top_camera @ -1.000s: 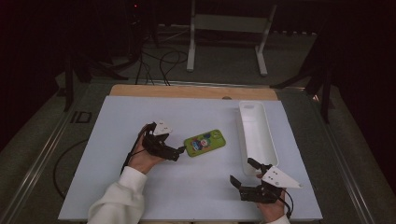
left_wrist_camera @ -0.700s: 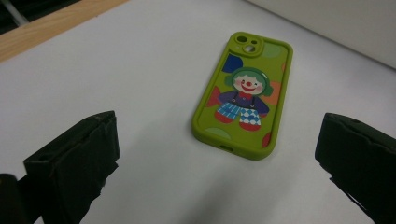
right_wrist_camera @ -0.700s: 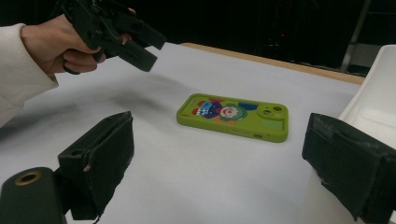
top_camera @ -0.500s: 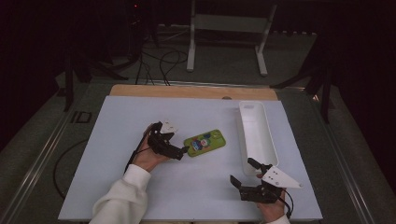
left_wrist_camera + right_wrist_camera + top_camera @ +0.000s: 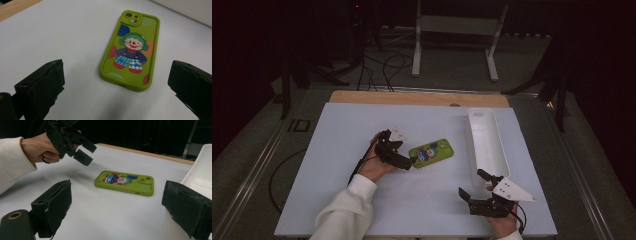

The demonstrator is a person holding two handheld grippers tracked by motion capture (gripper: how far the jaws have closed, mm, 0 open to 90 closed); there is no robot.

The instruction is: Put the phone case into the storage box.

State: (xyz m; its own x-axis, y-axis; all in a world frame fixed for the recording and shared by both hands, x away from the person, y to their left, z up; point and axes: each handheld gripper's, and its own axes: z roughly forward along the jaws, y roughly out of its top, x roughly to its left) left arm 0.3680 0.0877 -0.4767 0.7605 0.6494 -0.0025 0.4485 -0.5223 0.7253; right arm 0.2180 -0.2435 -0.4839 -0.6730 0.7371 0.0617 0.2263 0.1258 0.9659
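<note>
Left gripper (image 5: 411, 161) has crept right up to the phone's (image 5: 431, 152) near end, fingers spread wide, nothing grabbed. Looks like a pickup next. Right gripper (image 5: 476, 186) hangs open near the tray (image 5: 486, 145).

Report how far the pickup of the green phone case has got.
Done: the left gripper is lined up, jaws open at the phone case. In hand: nothing; the case lies flat on the white mat, ungripped. Left: closing on it and lifting. The right gripper waits open beside the tray.
</note>
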